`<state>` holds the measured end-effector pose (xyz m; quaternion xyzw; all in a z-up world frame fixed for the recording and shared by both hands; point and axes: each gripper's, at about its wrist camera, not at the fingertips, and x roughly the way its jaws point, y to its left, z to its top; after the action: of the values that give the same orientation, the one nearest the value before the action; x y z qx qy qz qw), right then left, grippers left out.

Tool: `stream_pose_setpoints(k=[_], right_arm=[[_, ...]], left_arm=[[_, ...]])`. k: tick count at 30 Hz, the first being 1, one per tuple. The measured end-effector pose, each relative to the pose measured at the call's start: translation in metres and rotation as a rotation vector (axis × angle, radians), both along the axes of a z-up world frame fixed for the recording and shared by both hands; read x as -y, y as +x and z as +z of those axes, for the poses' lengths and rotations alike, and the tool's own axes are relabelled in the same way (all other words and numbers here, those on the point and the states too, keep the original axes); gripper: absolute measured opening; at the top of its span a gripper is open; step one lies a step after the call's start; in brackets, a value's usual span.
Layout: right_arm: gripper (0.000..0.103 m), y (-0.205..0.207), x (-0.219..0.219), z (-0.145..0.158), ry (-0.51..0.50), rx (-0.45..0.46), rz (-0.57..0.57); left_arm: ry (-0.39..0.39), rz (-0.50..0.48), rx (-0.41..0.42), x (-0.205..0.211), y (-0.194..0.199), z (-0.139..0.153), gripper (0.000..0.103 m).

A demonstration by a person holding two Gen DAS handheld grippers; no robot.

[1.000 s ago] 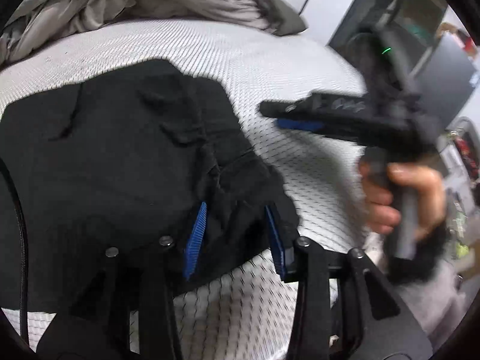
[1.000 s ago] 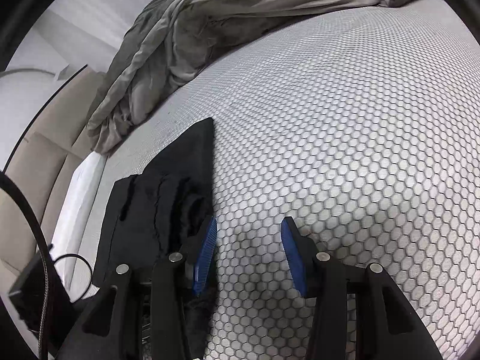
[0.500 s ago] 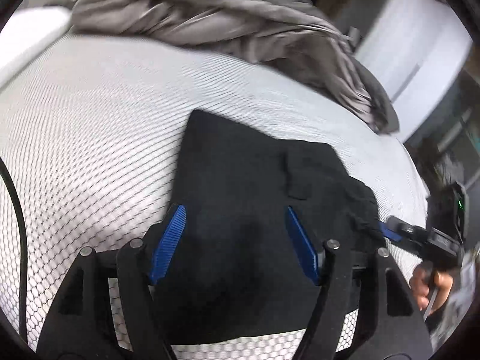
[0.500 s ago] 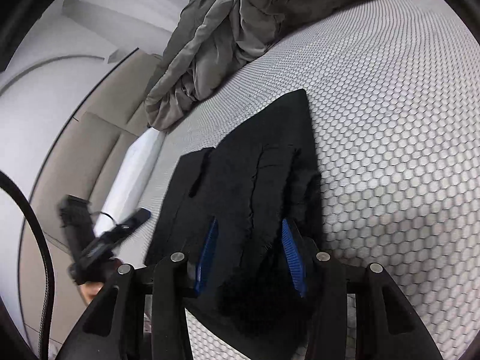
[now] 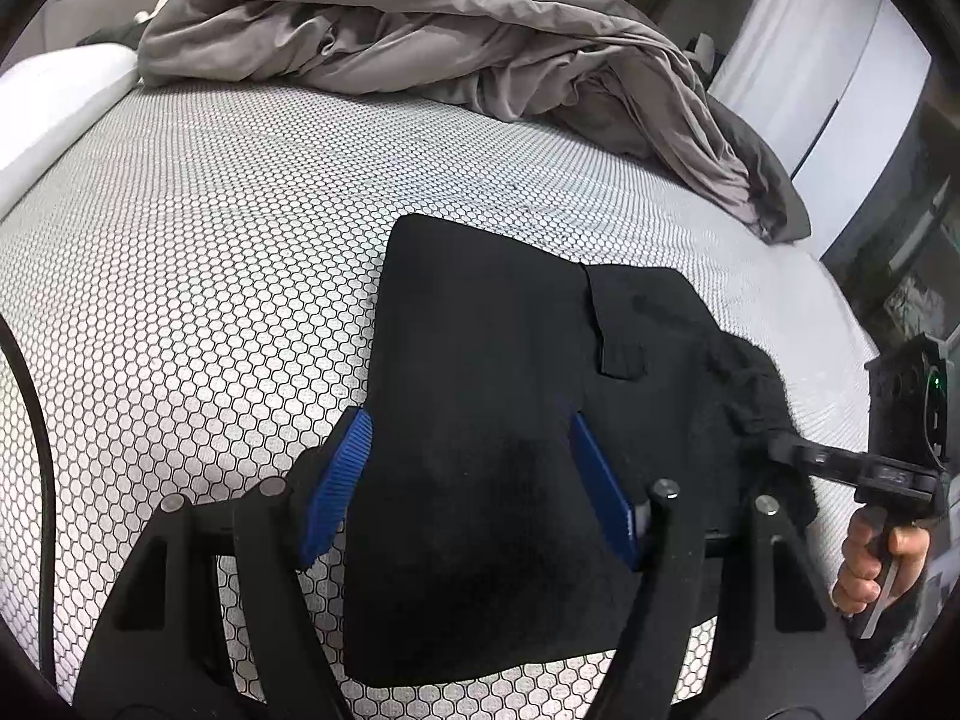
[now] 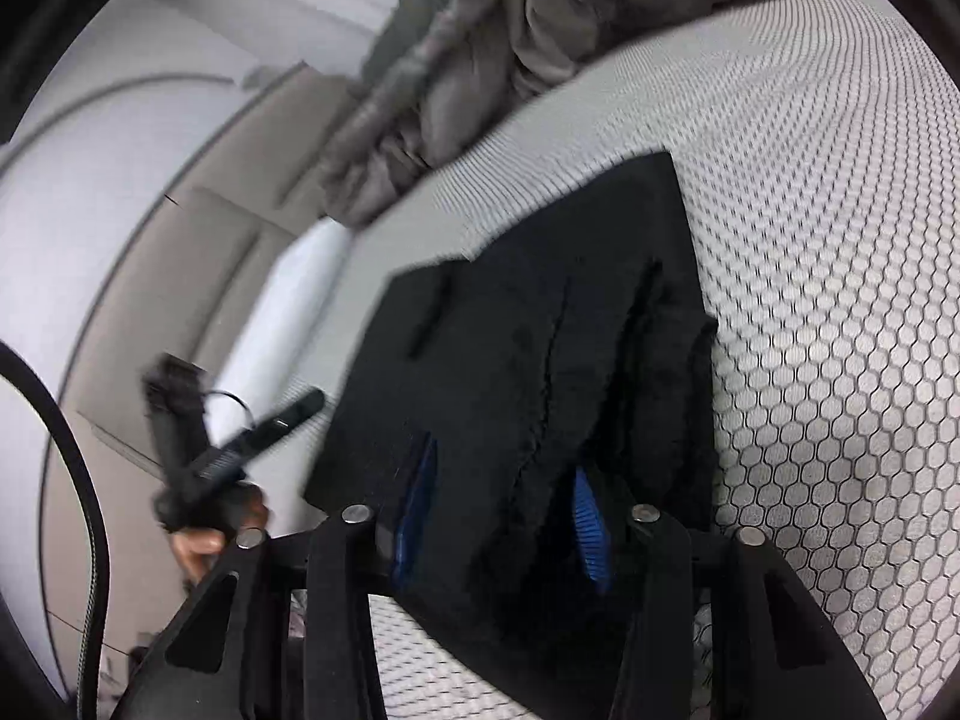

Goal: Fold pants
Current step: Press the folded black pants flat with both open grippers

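Observation:
The black pants (image 5: 510, 372) lie folded into a flat rectangle on the white honeycomb-pattern mattress (image 5: 210, 252). My left gripper (image 5: 468, 480) is open and hovers over the near left part of the pants, holding nothing. My right gripper (image 6: 501, 510) is open over the near edge of the pants (image 6: 540, 348), and the fabric shows between its blue pads. In the left wrist view the right gripper (image 5: 840, 462) reaches in from the right at the bunched right edge. In the right wrist view the left gripper (image 6: 264, 432) shows at the left.
A crumpled grey duvet (image 5: 450, 30) lies across the far side of the bed. A white pillow (image 5: 48, 102) sits at the far left. White cupboards (image 5: 828, 78) and dark furniture stand beyond the right edge of the bed.
My left gripper swung from the bunched right edge of the pants to over their left part. My right gripper moved from bare mattress onto the pants' near edge.

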<state>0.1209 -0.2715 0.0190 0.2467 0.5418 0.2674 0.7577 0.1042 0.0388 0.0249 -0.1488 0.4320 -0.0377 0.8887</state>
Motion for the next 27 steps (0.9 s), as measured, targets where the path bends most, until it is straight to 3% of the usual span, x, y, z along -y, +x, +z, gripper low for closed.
stream_pose_setpoints(k=[2,6,8,10,11,14,17,21,24,27], right_arm=[[0.007,0.002,-0.005,-0.003,-0.021,-0.003,0.009],[0.006,-0.009,-0.006,0.026,0.018,0.063,0.032],[0.006,-0.017,-0.001,0.032,-0.049,0.060,0.030],[0.010,-0.021,-0.002,0.018,-0.232,0.022,0.035],[0.010,-0.025,0.002,0.010,-0.235,-0.009,0.043],[0.017,-0.021,0.016,0.010,-0.119,-0.026,0.001],[0.048,-0.020,0.039,0.027,-0.092,0.052,-0.113],[0.049,-0.007,0.047,0.019,-0.063,0.044,-0.185],[0.049,0.003,0.040,0.010,-0.017,0.013,-0.169],[0.049,0.003,0.033,0.023,-0.003,0.065,-0.142]], left_arm=[[0.003,0.010,0.003,0.001,-0.001,0.002,0.066],[-0.010,0.031,0.009,-0.006,-0.001,0.003,0.066],[-0.002,0.038,-0.001,-0.009,0.001,0.001,0.066],[0.015,0.040,-0.017,-0.009,0.002,-0.003,0.066],[0.022,0.040,-0.021,-0.010,0.003,-0.005,0.066],[0.034,0.042,-0.028,-0.011,0.003,-0.008,0.066],[0.037,0.043,-0.031,-0.012,0.002,-0.009,0.066],[0.041,0.036,-0.043,-0.014,0.001,-0.012,0.066],[0.045,0.032,-0.049,-0.015,0.000,-0.013,0.066],[0.042,0.034,-0.051,-0.015,-0.001,-0.013,0.066]])
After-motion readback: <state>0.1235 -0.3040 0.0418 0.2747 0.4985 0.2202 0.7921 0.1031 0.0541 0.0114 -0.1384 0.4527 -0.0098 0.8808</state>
